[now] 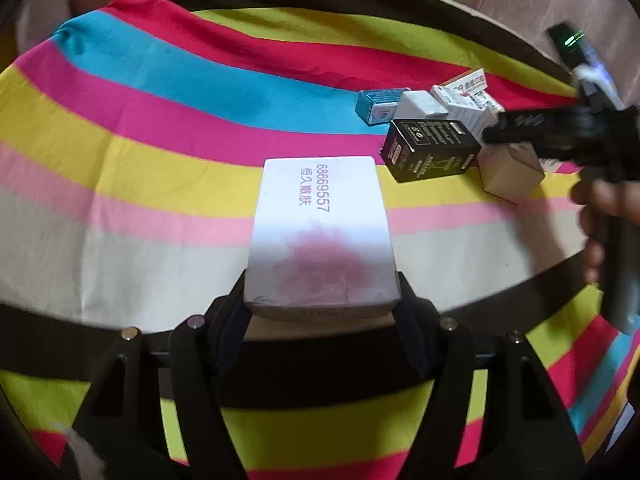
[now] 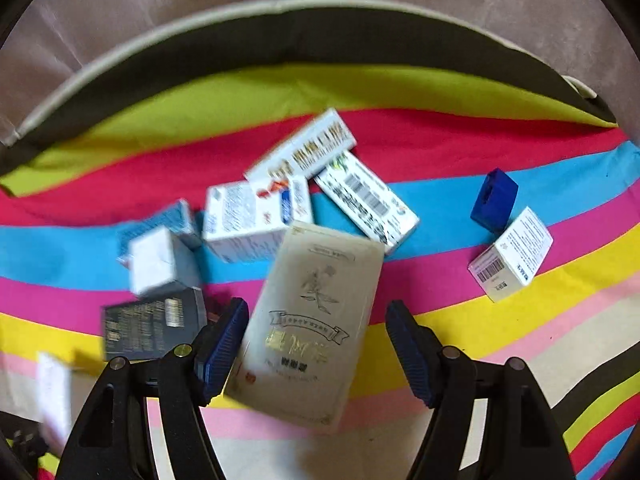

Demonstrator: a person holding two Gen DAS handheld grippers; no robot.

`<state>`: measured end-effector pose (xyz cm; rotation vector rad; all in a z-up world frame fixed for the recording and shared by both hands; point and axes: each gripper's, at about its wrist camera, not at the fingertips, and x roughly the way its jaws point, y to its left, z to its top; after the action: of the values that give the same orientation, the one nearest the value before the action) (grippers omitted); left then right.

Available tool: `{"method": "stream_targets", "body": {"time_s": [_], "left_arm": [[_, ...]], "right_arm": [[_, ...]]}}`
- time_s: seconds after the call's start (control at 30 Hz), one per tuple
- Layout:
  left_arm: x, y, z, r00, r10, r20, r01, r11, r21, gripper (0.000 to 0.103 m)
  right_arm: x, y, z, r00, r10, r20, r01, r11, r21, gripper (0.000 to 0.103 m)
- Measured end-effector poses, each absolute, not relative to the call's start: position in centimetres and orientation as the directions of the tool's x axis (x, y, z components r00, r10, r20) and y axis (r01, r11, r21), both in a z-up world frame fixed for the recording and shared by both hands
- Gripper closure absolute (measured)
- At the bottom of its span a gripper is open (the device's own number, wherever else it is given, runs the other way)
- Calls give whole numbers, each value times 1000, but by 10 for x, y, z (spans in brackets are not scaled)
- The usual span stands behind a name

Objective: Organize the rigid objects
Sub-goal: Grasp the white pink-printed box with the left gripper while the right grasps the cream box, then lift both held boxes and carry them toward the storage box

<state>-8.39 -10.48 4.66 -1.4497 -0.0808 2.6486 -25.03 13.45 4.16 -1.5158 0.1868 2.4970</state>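
Note:
In the left wrist view my left gripper (image 1: 322, 316) is shut on a white box (image 1: 320, 232) with purple digits and a pink flower print, held above the striped cloth. In the right wrist view my right gripper (image 2: 316, 348) is open, its blue pads (image 2: 222, 350) either side of a beige box (image 2: 308, 328) with gold print that lies tilted on the cloth; the left pad is close to it, the right pad stands apart. Beyond it lies a heap of small boxes: a black box (image 2: 152, 324), a white cube box (image 2: 158, 260) and white printed cartons (image 2: 256, 216).
A dark blue box (image 2: 494, 200) and a white barcode box (image 2: 512, 254) lie apart at the right. The striped cloth (image 1: 140, 120) covers a round surface with a dark rim (image 2: 280, 36). The right gripper and hand (image 1: 592, 136) show at the left wrist view's right edge.

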Motion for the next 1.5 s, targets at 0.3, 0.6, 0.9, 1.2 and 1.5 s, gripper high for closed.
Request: {"method": "stream_targets", "body": {"time_s": [0.3,0.6,0.9,1.2,1.5], "left_arm": [[-46,-105,51,-541,169,-824,-86,-986,-146,34],[-7,-89,52,-532,217,-818,-100,-976,-194,34],[25,-66,65,-539,233,-809,-151,-972,-180,34],[44,-35,81,-537,262,-802,-228,-960,-160,34],[75,21,89,-501,346,-793,-353,-919,-177,34]], "right_arm": [[-227,138,32,-484,139,-864,-186,-981,-53,51],[-139,148,56,-555,143,-819,-164,-985,-61,51],[-74,155,60,-534,129,-836,-169,-985,-44,51],[-20,173,86,-556,121,-822,-192,-981,-14,51],[65,204,114,-581,153,-799,-228,-973,-20,51]]}}
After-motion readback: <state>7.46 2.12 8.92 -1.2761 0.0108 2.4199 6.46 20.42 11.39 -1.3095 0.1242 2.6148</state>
